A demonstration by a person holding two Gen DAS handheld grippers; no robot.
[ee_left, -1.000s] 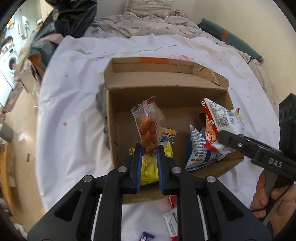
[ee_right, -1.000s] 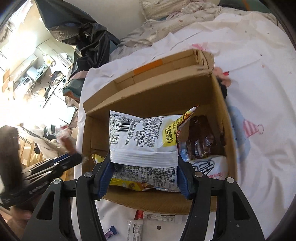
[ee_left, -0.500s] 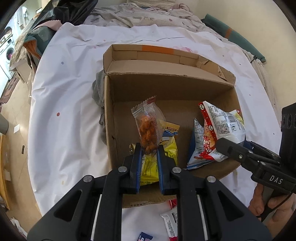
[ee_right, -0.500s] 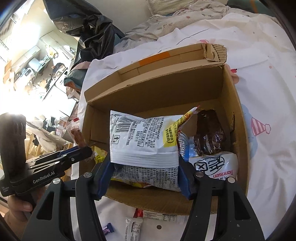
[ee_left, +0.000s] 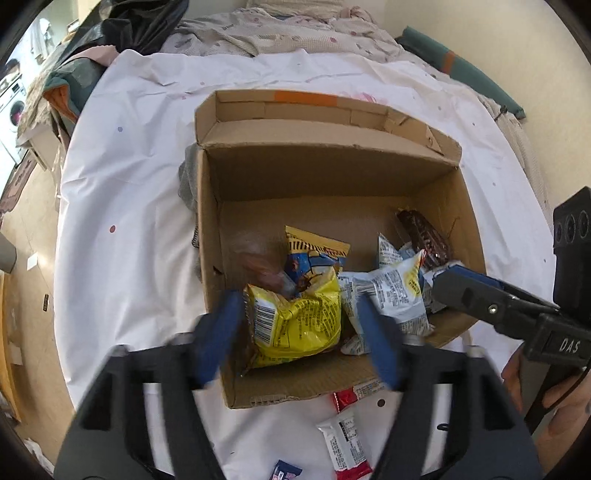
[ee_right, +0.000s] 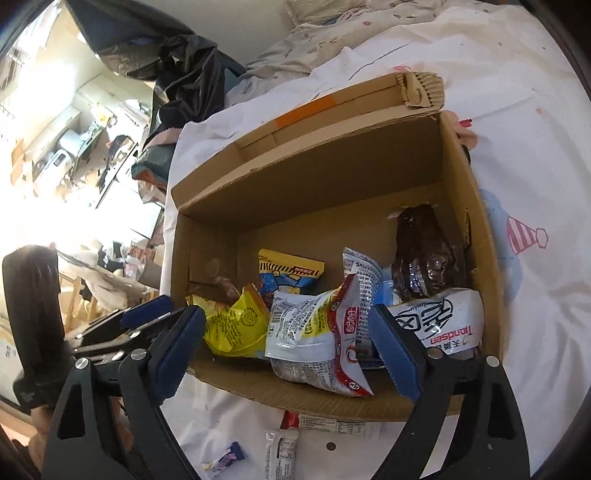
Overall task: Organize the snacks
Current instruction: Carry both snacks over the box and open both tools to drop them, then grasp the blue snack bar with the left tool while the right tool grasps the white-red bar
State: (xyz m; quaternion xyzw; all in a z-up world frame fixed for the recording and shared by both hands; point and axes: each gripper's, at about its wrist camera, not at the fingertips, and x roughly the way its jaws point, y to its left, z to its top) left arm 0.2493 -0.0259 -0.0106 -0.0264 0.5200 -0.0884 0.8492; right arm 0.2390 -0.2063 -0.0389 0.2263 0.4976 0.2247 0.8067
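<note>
An open cardboard box sits on a white sheet. Inside lie a yellow snack bag, a blue and yellow packet, a white and red chip bag, a dark chocolate pack and a white Tiandsen bag. A blurred clear peanut packet is dropping at the box's left side. My left gripper is open over the box's near edge. My right gripper is open over the chip bag.
Small snack bars and a purple candy lie on the sheet in front of the box. A black bag and bedding lie behind. The floor drops off at the left.
Both grippers opened. The peanut packet left my left gripper and falls into the box. The chip bag left my right gripper and lies in the box.
</note>
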